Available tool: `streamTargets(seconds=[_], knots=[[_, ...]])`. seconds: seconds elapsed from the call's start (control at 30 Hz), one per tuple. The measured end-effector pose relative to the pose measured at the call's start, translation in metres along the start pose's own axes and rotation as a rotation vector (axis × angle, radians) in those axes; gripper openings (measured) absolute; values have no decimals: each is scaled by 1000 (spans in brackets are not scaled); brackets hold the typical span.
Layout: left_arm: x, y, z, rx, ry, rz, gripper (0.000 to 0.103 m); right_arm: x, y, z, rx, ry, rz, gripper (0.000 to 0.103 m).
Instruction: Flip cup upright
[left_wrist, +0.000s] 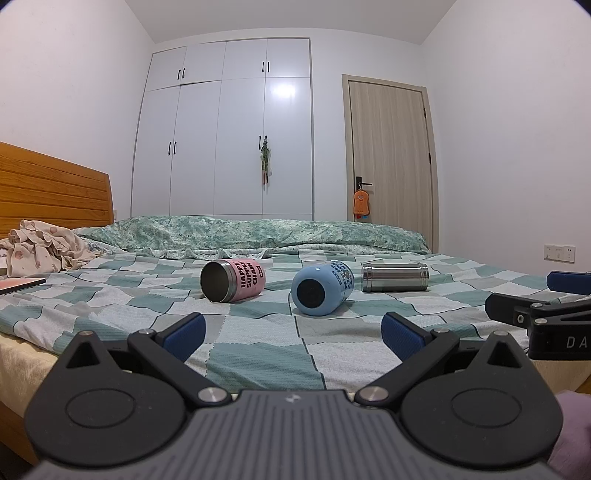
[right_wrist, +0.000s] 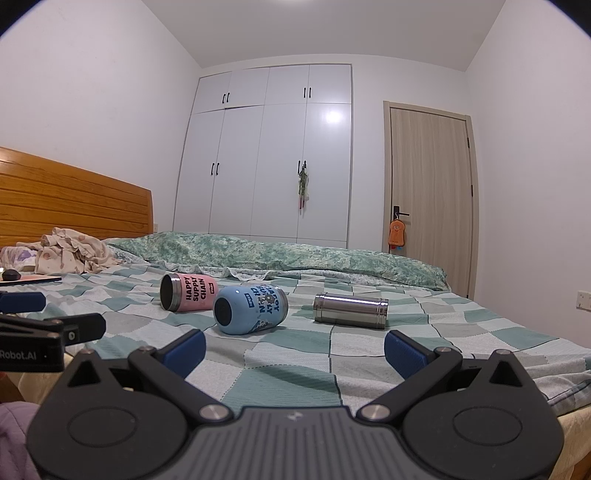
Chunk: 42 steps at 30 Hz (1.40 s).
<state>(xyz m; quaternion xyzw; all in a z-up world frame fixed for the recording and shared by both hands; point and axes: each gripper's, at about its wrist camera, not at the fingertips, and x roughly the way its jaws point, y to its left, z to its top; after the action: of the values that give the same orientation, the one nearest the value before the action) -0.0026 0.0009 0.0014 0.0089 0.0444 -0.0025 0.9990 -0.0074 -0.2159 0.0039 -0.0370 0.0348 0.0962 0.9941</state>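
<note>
Three cups lie on their sides on the checkered bed sheet. A pink cup shows its open mouth. A light blue cup shows its dark base. A steel cup lies crosswise at the right. My left gripper is open and empty over the near edge of the bed, well short of the cups. My right gripper is open and empty, beside the left one. Each gripper shows at the edge of the other's view.
A rolled green quilt lies behind the cups. Crumpled pale clothes and a flat book sit at the left by the wooden headboard. A white wardrobe and a door stand beyond the bed.
</note>
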Motion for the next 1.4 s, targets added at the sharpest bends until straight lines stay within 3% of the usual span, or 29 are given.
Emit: streamTargets(seconds=[0.43, 0.73, 1.1, 1.23, 1.4], knots=[[1, -2, 2, 8, 7, 3, 103, 0, 0, 2, -3, 6, 6, 103], [17, -1, 34, 64, 52, -2, 103, 20, -5, 25, 4, 4, 46, 103], [90, 13, 89, 197, 133, 25, 103, 109, -6, 65, -31, 21, 131, 103], [128, 23, 105, 226, 212, 24, 103, 151, -5, 78, -42, 40, 174, 103], [180, 34, 123, 305, 295, 74, 103, 213, -4, 93, -44, 94, 256, 103]])
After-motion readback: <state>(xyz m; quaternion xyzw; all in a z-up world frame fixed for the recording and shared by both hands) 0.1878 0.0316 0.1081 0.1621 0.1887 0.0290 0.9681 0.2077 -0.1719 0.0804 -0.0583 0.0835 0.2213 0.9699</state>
